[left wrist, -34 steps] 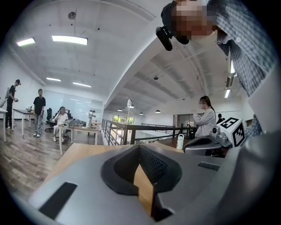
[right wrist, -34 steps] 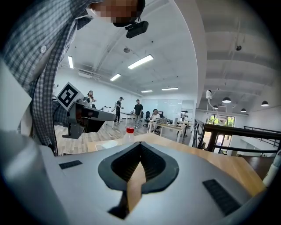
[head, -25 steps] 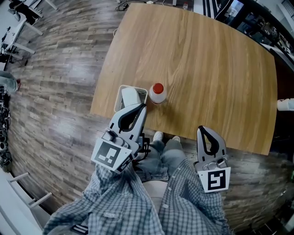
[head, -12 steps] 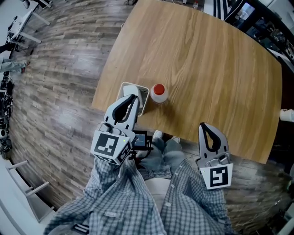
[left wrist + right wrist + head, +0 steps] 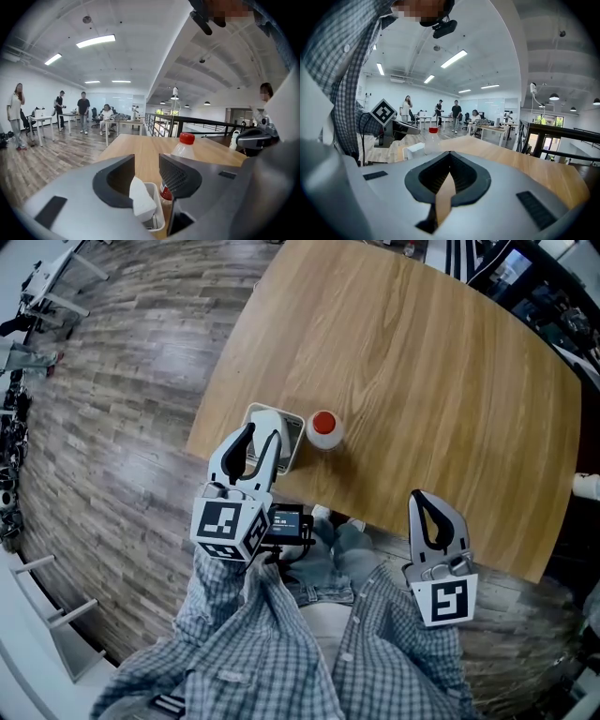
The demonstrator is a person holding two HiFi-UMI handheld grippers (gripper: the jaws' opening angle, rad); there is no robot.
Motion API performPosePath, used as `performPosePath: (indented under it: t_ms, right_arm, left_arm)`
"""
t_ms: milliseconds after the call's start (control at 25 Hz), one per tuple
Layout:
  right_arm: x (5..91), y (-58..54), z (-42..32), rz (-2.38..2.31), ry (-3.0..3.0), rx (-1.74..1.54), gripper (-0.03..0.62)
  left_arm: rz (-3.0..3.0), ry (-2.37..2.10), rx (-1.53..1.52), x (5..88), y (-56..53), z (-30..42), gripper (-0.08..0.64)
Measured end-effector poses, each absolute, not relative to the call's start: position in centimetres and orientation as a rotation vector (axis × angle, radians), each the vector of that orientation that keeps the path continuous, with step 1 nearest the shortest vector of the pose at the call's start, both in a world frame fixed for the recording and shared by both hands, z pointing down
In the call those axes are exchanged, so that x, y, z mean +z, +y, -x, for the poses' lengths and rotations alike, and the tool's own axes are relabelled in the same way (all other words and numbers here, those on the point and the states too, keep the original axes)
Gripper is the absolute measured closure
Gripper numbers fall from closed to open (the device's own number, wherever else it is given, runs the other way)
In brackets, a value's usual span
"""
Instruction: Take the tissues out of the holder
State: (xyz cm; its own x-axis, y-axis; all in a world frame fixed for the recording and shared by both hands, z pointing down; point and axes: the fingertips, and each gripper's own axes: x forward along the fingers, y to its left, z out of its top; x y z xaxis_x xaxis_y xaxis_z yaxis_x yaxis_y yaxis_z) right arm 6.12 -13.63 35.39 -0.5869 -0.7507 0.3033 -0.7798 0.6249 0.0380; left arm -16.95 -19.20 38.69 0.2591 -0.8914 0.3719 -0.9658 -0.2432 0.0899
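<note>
At the wooden counter's (image 5: 422, 381) edge, left gripper (image 5: 262, 432) over white tissue (image 5: 140, 199) in white plastic holder (image 5: 160, 214).
Jaws have just been opening, tissue loose between them; right gripper (image 5: 424, 498) closed, empty.

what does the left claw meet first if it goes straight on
Likely the white tissue in the white plastic holder, framed by the jaws of the left claw, which have just been opening; depth unclear.

A white, open-topped holder (image 5: 158, 206) is seen standing upright near the worktop's (image 5: 422, 381) corner, at about eight o'clock from its middle in the head view. White tissues (image 5: 141, 196) are seen poking up out of it in a folded, blunt peak.
</note>
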Motion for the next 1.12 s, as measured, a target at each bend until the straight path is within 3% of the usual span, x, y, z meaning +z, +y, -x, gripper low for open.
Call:
performPosePath:
  t_ms: [440, 1120]
  right_arm:
    - [36.2, -13.7, -7.0, -1.235, -2.547, 0.176, 0.583]
    - [36.7, -13.6, -7.7, -1.228, -2.532, 0.215, 0.584]
  left_arm:
    - [-2.118, -1.811, 0.519, 41.9, -19.8, 17.9, 0.267]
    - [-1.969, -1.794, 0.611, 46.7, -19.7, 18.4, 0.225]
